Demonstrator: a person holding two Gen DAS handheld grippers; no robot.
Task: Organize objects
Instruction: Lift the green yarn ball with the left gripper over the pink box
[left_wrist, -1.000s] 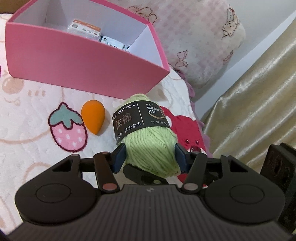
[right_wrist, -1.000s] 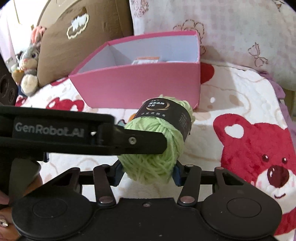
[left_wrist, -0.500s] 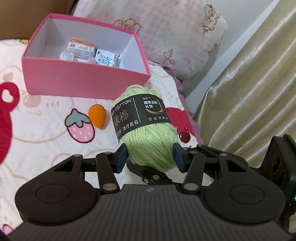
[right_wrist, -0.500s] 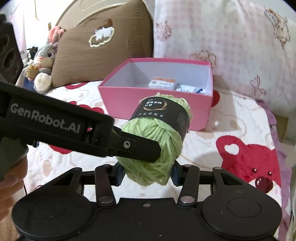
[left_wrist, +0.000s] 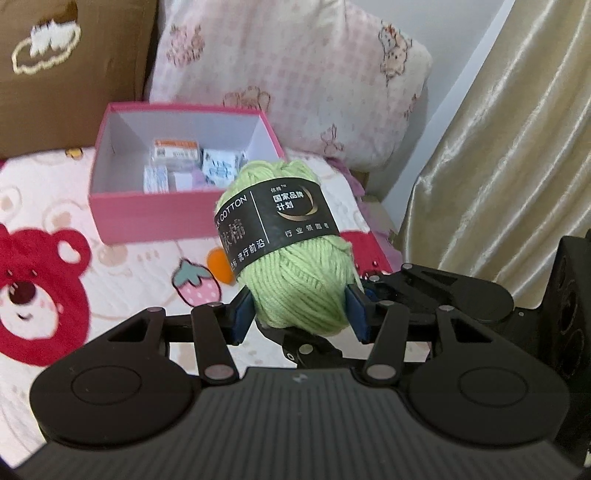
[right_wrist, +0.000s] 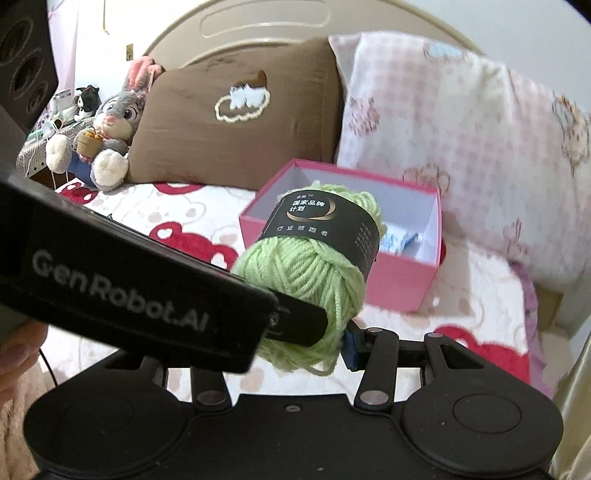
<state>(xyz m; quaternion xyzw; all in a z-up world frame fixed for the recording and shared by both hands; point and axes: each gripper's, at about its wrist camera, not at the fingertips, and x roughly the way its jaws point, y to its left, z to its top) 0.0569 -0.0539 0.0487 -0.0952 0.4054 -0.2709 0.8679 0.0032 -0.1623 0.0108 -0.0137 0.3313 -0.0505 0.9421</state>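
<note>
A green yarn ball with a black paper band is held in the air by both grippers. My left gripper is shut on its lower end. My right gripper is shut on the same yarn ball; its left finger is hidden behind the left gripper's body. The open pink box sits on the bed beyond, with several small packets inside. It also shows in the right wrist view. An orange egg-shaped sponge lies on the bedspread, partly hidden by the yarn.
The bedspread has red bear and strawberry prints. A brown pillow and a pink checked pillow lean on the headboard. A plush rabbit sits at the far left. A gold curtain hangs at the right.
Both grippers have lifted the yarn ball well above the bedspread and back from the box. The box now looks smaller and its inside shows.
</note>
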